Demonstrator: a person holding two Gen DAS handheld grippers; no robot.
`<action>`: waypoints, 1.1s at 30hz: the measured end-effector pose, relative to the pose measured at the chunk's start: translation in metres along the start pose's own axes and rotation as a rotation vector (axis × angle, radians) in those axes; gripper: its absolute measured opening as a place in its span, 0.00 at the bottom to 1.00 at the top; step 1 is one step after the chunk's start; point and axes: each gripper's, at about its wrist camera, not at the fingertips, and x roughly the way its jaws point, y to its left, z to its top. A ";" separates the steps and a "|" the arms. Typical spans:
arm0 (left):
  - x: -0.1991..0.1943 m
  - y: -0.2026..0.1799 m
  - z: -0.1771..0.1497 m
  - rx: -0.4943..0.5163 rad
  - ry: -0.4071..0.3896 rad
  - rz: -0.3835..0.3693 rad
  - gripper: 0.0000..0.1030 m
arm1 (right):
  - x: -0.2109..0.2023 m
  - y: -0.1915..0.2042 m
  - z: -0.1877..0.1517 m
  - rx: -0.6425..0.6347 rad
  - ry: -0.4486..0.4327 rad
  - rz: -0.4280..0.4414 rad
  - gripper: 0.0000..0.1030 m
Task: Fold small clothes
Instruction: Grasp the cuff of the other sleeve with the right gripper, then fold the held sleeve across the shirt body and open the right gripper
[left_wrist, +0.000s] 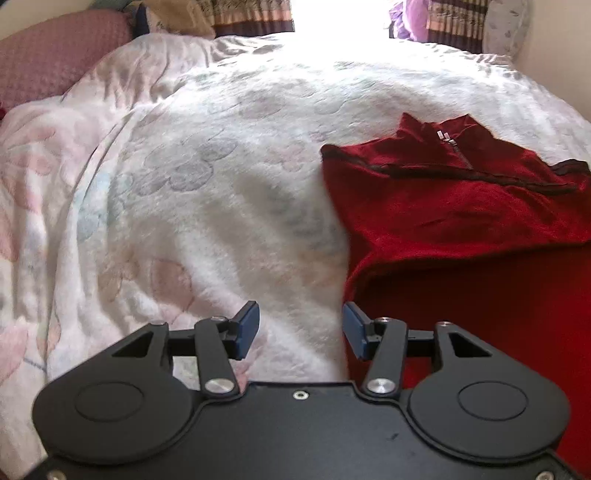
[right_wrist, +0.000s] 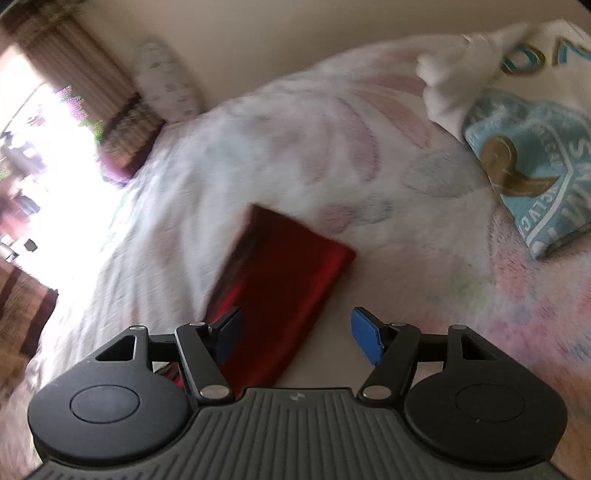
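- Left gripper (left_wrist: 300, 330): black two-finger tool with blue pads, jaws spread apart, grasping nothing; it sits above the white fleecy bedspread with faint pink and grey flower print (left_wrist: 207, 206), its right-hand pad (left_wrist: 354, 334) just at the near edge of the garment.
- Right gripper (right_wrist: 298, 338): black tool on a ribbed grey body, blue pads, jaws spread wide, nothing between them; its left-hand pad (right_wrist: 229, 338) overlaps the near end of the red cloth in the view, and contact cannot be told because that view is motion-blurred.
- Dark red fleece top with a short zip neck and dark trim (left_wrist: 454, 206): lies on the bedspread to the right of the left gripper, partly folded, with an upper layer doubled over and the collar and zip at the far end. In the right wrist view the same dark red fleece top (right_wrist: 280, 291) shows as a narrow folded strip running away from the gripper.
- White and light-blue printed cloth with a gold emblem and lettering (right_wrist: 532, 166): lies on the bedspread to the far right of the right gripper, well apart from the red top.
- Dusty-pink textured cushion (left_wrist: 55, 55): at the far left edge of the bed.
- White bolster pillow with small grey print (right_wrist: 170, 81): stands against the cream wall at the far corner.
- Brown patterned curtains with striped bands (left_wrist: 255, 14): hang on either side of a bright window beyond the bed.
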 end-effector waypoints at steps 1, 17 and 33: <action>0.006 0.004 -0.003 -0.005 0.006 0.005 0.50 | 0.008 -0.002 0.001 0.011 0.009 -0.002 0.72; -0.003 0.056 -0.018 -0.132 0.070 0.137 0.50 | -0.019 0.099 -0.046 -0.541 -0.254 0.051 0.03; -0.010 0.055 -0.010 -0.198 0.073 0.196 0.50 | -0.102 0.292 -0.289 -0.840 0.014 0.623 0.03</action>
